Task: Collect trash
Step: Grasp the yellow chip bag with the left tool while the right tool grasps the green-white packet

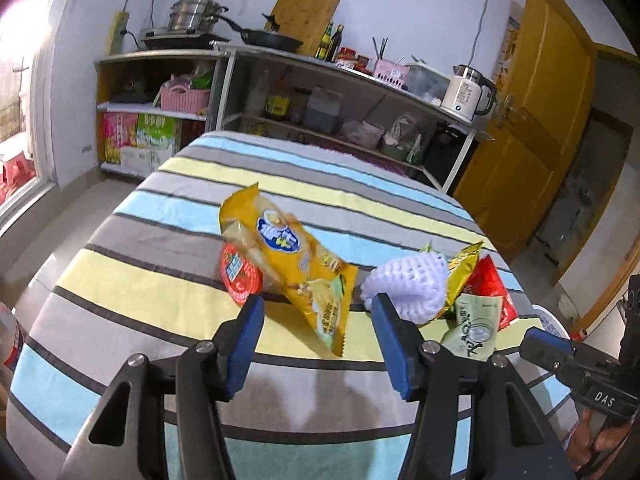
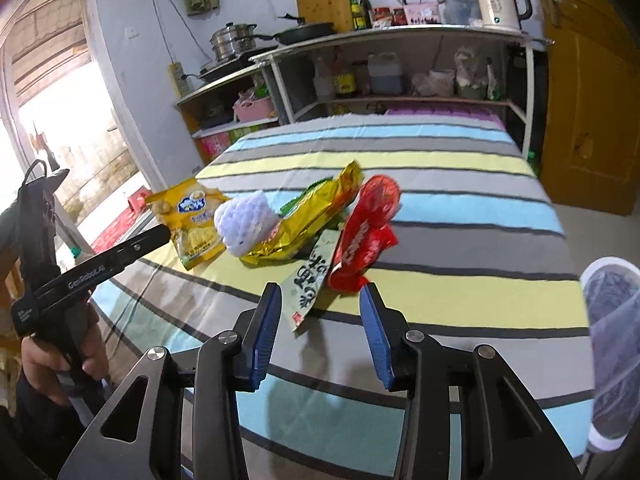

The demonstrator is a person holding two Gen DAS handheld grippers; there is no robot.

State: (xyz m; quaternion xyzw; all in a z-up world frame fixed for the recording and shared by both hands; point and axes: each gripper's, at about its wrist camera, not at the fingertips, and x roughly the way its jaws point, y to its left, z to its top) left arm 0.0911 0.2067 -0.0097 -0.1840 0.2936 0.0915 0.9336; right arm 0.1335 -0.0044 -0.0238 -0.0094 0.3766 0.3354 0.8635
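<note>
Snack wrappers (image 2: 304, 220) lie heaped mid-frame on the striped tabletop (image 2: 460, 300). Left gripper (image 1: 318, 308) and right gripper (image 2: 320, 304), fingers apart and empty, frame the pile's near edge, apparently lined up for pickups toward the mesh bin (image 2: 612, 320) at far right.

Daylight blows out the window (image 1: 16, 80) at left; soft tool shadows on striped cloth tabletop (image 2: 460, 216); fisheye bends edges, corners dark.
</note>
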